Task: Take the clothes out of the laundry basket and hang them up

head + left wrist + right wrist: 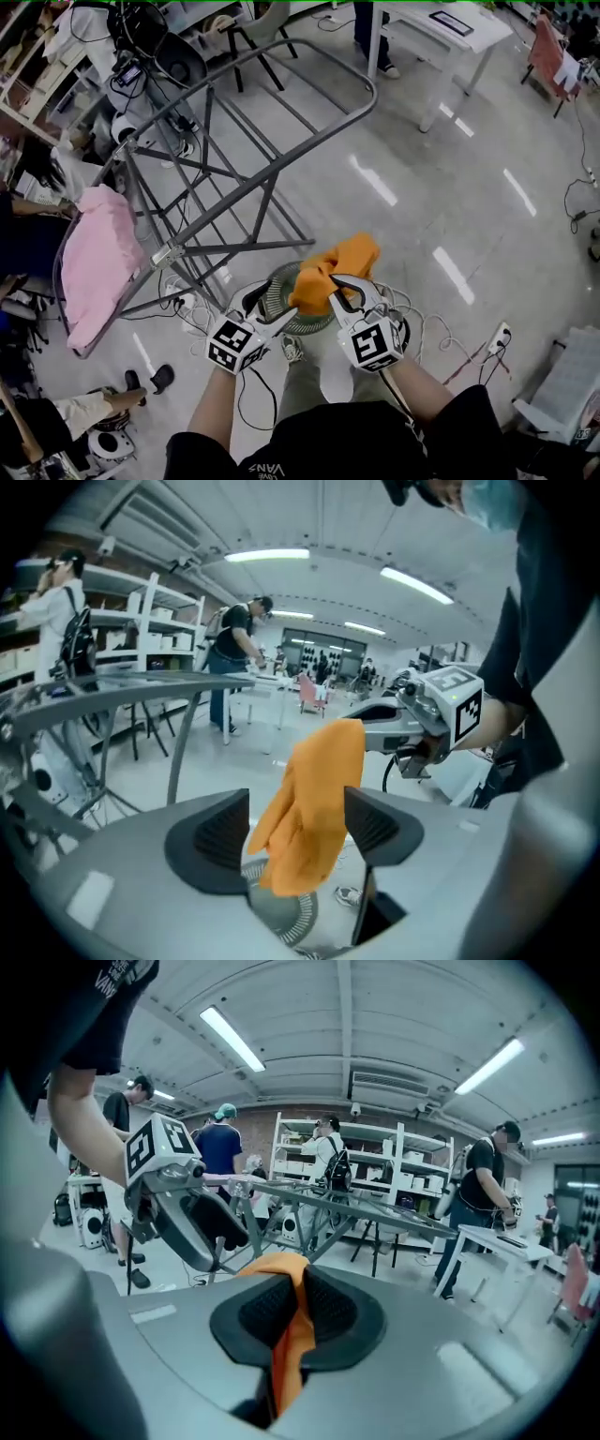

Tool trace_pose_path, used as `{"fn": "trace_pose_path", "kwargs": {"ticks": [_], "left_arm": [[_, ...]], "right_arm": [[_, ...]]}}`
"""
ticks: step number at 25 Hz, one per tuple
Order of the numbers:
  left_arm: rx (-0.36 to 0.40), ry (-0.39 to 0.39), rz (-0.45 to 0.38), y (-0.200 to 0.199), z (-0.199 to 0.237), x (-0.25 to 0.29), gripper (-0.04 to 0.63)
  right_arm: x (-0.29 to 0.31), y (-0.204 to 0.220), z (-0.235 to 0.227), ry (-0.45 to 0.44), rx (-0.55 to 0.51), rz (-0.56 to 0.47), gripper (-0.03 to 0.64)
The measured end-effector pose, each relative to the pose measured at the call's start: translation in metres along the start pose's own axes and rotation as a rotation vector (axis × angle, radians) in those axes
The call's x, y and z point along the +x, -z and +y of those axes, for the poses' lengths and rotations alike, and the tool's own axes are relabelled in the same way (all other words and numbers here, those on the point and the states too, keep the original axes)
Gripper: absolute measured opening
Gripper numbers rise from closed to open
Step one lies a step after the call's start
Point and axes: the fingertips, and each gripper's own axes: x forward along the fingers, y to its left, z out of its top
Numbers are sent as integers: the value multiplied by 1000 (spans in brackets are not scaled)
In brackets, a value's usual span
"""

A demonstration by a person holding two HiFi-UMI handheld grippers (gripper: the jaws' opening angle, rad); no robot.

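A white rectangular table [489, 37] stands well ahead of you. A white power strip [500, 336] lies on the glossy grey floor [422, 187] at your right.

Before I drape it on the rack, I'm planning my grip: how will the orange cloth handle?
Probably floppy: the orange cloth hangs in loose folds from the right hand-held gripper. Likely light, since one pinched edge carries it. It may bunch on the rack bar unless spread.
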Motion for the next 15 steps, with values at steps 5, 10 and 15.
{"fn": "trace_pose_path", "kwargs": {"ticks": [5,10,15], "left_arm": [[109,167,-37,-50,-32,27,296],[211,244,46,-62,-42,26,205],[410,214,119,-74,-47,17,51]], "right_arm": [[-9,-18,3,-19,-25,-8,23],[-13,-29,7,-28,-1,-12,23],[-18,-33,6,-40,77,-49,23]]}}
